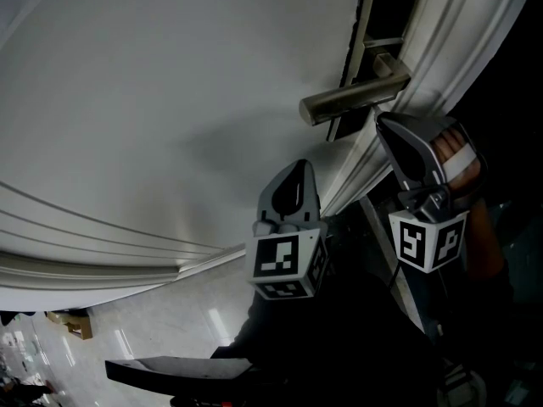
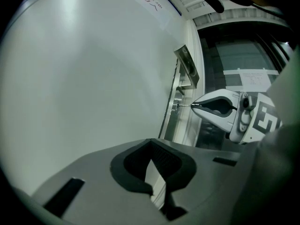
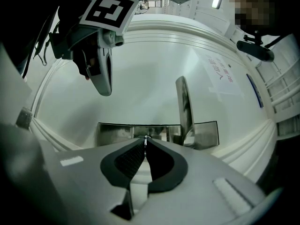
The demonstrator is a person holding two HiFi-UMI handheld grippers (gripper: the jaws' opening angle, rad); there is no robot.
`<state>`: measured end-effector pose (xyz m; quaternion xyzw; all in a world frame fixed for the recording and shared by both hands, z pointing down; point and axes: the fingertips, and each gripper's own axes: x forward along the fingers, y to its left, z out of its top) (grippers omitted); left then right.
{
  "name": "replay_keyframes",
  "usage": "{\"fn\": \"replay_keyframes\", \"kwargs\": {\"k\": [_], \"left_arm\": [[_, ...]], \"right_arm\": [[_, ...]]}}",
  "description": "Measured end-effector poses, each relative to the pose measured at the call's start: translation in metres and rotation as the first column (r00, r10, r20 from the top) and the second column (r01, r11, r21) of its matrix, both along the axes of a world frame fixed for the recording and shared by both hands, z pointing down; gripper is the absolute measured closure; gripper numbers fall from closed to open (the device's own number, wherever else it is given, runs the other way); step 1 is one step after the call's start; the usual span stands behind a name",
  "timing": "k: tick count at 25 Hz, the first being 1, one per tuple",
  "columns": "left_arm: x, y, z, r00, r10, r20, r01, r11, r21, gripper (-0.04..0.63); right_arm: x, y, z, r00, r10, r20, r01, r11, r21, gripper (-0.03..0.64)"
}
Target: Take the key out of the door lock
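My right claw [image 3: 146, 145] is clenched on the key [image 2: 184, 105] at mid-frame, which I judge not yet withdrawn from the door lock [image 2: 175, 108]; extraction remains, and my left claw [image 2: 151, 143] is closed on nothing.

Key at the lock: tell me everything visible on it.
The key shows only edge-on: a thin silvery metal sliver pinched between the tips of the right tongs. In the left gripper view it spans straight from those tips to the metal lock plate. Teeth and head shape cannot be made out.
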<state>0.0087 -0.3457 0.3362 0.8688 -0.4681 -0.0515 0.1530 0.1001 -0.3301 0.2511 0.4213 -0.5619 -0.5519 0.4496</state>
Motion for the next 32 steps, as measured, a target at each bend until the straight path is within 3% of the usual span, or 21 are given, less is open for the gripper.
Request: {"fn": "replay_keyframes", "kwargs": {"k": [32], "left_arm": [[-0.0001,0.0,-0.0009,1.0,-0.001,-0.001,0.001,1.0,-0.006,0.595]], "right_arm": [[-0.0003,-0.0005,0.0,1.0,-0.001,-0.005,0.001,1.0,0.005,0.604]]}}
